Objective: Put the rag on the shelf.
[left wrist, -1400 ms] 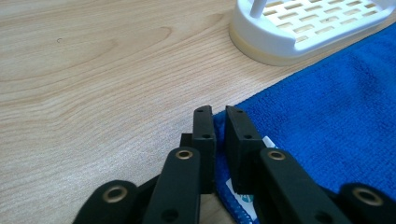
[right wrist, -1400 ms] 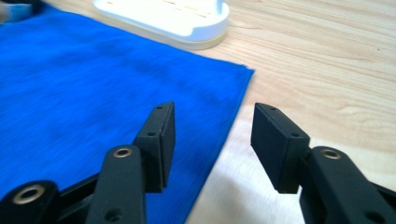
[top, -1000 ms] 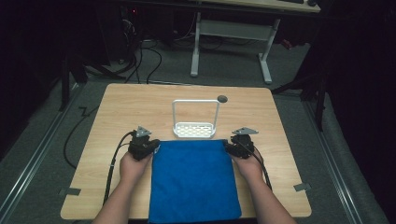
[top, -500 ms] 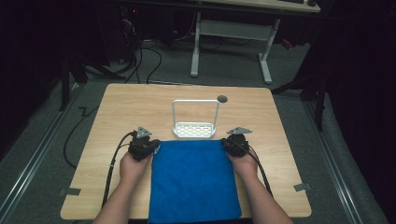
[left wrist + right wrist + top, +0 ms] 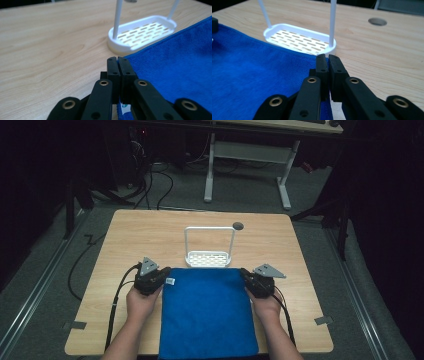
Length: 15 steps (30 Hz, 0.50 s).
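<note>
Blue cloth (image 5: 207,312): lay flat on the wooden table (image 5: 125,240), spread toward the near edge, far edge just short of the white rack (image 5: 209,257).

Left tool (image 5: 162,279): stood at the cloth's far left corner, held in the left hand (image 5: 140,302); jaws pressed together, clamped on that corner, cloth hem and a small label seen below the fingers (image 5: 112,67) in the left gripper view.

Right tool (image 5: 246,276): stood at the cloth's far right corner, held in the right hand (image 5: 266,307); jaws had just been closing, now pressed on the cloth's edge, blue fabric seen between and below them in the right gripper view.

White rack: stood upright just beyond the cloth's far edge, between the two tools; slotted oval tray with a tall wire loop handle; nothing seen in the tray.

Round hole (image 5: 238,226): sat in the table, beyond the rack, toward the cloth's right.
</note>
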Each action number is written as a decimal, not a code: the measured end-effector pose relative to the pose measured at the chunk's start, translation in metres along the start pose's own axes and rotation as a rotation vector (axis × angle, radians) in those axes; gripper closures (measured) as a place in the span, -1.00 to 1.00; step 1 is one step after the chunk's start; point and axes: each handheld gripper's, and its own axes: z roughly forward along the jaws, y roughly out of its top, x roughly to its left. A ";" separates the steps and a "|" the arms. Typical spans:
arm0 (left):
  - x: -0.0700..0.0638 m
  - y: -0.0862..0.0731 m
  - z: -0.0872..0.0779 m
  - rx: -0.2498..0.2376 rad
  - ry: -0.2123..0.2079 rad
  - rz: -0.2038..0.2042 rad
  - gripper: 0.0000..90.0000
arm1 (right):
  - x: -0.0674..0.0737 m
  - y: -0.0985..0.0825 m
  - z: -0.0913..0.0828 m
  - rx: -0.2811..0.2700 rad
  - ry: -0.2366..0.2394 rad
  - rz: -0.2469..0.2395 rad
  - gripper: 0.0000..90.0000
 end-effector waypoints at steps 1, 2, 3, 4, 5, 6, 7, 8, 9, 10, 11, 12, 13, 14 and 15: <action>-0.004 0.002 -0.007 -0.017 0.006 0.008 0.98 | 0.003 -0.003 -0.007 -0.020 0.000 -0.012 0.94; -0.004 0.002 -0.007 -0.017 0.006 0.008 0.98 | 0.003 -0.003 -0.007 -0.020 0.000 -0.012 0.94; -0.007 0.003 -0.015 -0.051 0.006 0.001 0.98 | 0.003 -0.002 -0.012 -0.022 -0.002 -0.020 0.94; -0.009 0.004 -0.018 -0.060 0.003 -0.001 0.98 | 0.002 -0.001 -0.016 -0.037 -0.001 -0.017 0.94; -0.009 0.004 -0.018 -0.060 0.003 -0.001 0.98 | 0.002 -0.001 -0.016 -0.037 -0.001 -0.017 0.94; -0.010 0.005 -0.021 -0.070 0.005 0.000 0.98 | 0.001 0.000 -0.020 -0.051 0.000 -0.008 0.94; -0.012 0.006 -0.024 -0.084 0.007 0.004 0.98 | 0.001 0.002 -0.023 -0.065 0.003 -0.007 0.94; -0.013 0.008 -0.027 -0.098 0.010 0.006 0.98 | 0.001 0.003 -0.026 -0.076 0.005 -0.001 0.94; -0.015 0.011 -0.032 -0.120 0.015 0.009 0.98 | 0.002 0.007 -0.031 -0.097 0.017 0.004 0.94; -0.015 0.011 -0.032 -0.120 0.015 0.009 0.98 | 0.002 0.007 -0.031 -0.097 0.017 0.004 0.94; -0.016 0.014 -0.038 -0.151 0.020 0.006 0.98 | 0.006 0.012 -0.037 -0.121 0.025 -0.009 0.94; -0.016 0.014 -0.038 -0.151 0.020 0.006 0.98 | 0.006 0.012 -0.037 -0.121 0.025 -0.009 0.94; -0.016 0.015 -0.042 -0.169 0.020 -0.003 0.98 | 0.011 0.016 -0.043 -0.142 0.025 -0.022 0.94; -0.015 0.016 -0.044 -0.178 0.020 -0.007 0.98 | 0.012 0.017 -0.044 -0.149 0.025 -0.021 0.94; -0.015 0.016 -0.044 -0.178 0.020 -0.007 0.98 | 0.012 0.017 -0.044 -0.149 0.025 -0.021 0.94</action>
